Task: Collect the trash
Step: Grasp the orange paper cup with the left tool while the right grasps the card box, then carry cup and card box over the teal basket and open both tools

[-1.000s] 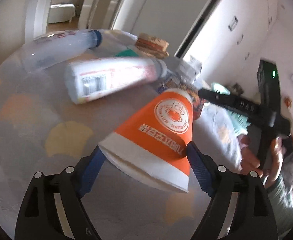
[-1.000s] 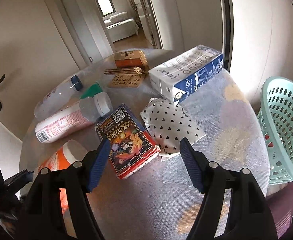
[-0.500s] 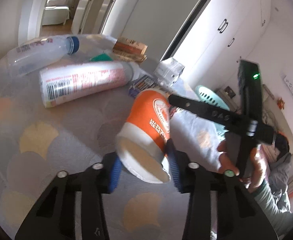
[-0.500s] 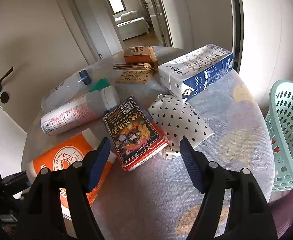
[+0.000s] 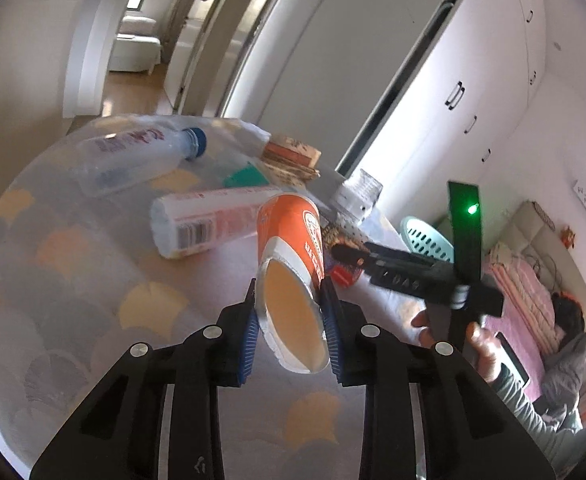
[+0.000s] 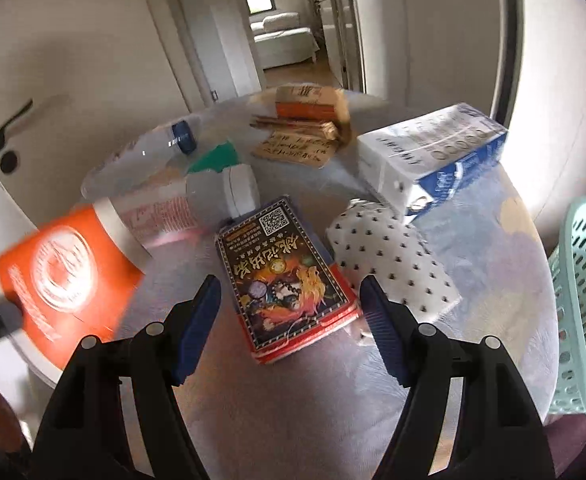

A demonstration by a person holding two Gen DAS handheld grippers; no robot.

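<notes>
My left gripper (image 5: 291, 330) is shut on an orange and white paper cup (image 5: 293, 252), squeezing its open rim flat and holding it above the round table (image 5: 73, 280). The cup also shows blurred at the left of the right wrist view (image 6: 65, 276). My right gripper (image 6: 289, 320) is open and empty, hovering over a dark printed card box (image 6: 285, 276) with a red edge. The right gripper's body shows in the left wrist view (image 5: 413, 276).
On the table lie a clear bottle with a blue cap (image 5: 133, 156), a white labelled bottle (image 5: 213, 220), a blue and white milk carton (image 6: 433, 156), a heart-dotted paper bag (image 6: 393, 260) and brown snack packs (image 6: 305, 120). A teal mesh basket (image 6: 585, 300) stands off the table's right edge.
My left gripper closed on the orange cup, squashed its rim and lifted it off the table. My right gripper drifted slightly nearer the card box and stayed open.
</notes>
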